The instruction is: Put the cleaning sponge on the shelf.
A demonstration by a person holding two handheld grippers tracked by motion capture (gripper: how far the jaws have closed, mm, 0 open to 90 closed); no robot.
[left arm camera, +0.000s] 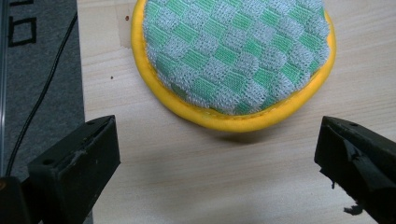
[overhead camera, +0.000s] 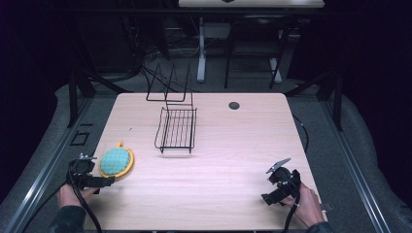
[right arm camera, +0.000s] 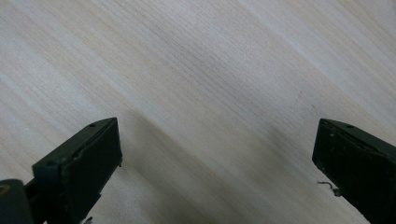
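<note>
Left gripper (left arm camera: 217,154) jaws wide apart, just short of the green-and-yellow sponge (left arm camera: 236,56). Right gripper (right arm camera: 217,158) also spread, over bare table (right arm camera: 196,70). High view adds 1 wire rack (overhead camera: 176,128) at far centre.

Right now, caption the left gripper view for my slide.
Open left gripper poised before a yellow-rimmed green checked scrub pad on the wooden table.

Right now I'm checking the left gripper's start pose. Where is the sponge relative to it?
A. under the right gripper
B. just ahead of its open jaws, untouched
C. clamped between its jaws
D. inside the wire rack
B: the left gripper has its jaws wide apart, with bare table between them and the sponge ahead.
</note>
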